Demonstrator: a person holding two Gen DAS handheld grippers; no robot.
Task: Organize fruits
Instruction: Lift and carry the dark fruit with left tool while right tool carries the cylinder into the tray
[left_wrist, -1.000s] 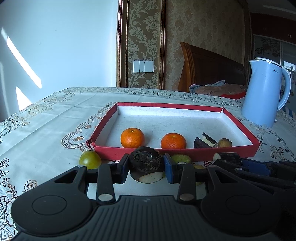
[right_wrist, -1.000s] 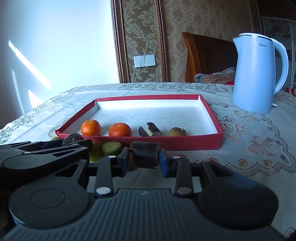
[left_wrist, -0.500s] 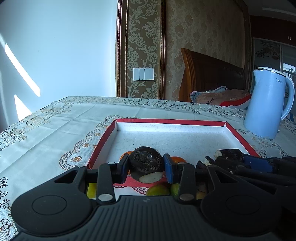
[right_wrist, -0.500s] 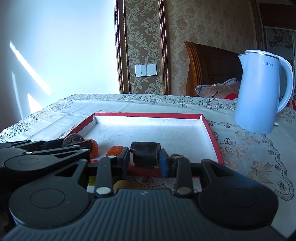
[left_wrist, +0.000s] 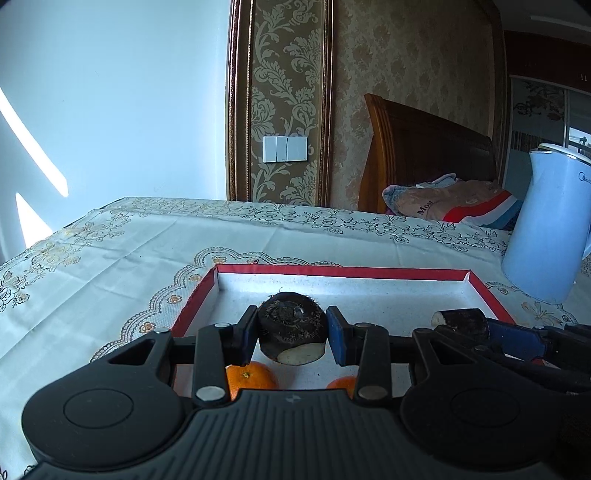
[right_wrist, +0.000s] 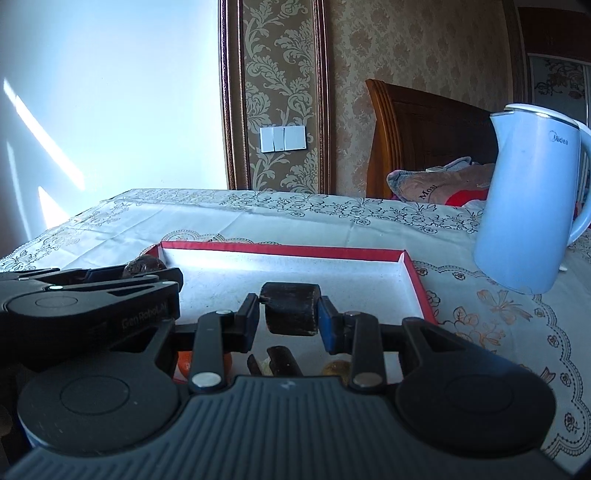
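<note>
Left gripper (left_wrist: 291, 338) clamping dark fruit (left_wrist: 291, 332), above red tray (left_wrist: 340, 272)

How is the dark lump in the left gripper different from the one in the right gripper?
The left gripper pinches a rounded dark piece with a hairy top and a pale cut patch. The right gripper pinches a blocky dark chunk with flat sides. Both hang above the red tray.

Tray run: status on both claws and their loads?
Left claw shut on dark round fruit. Right claw shut on dark cut chunk. Both over red tray; oranges below, far tray floor bare.
</note>
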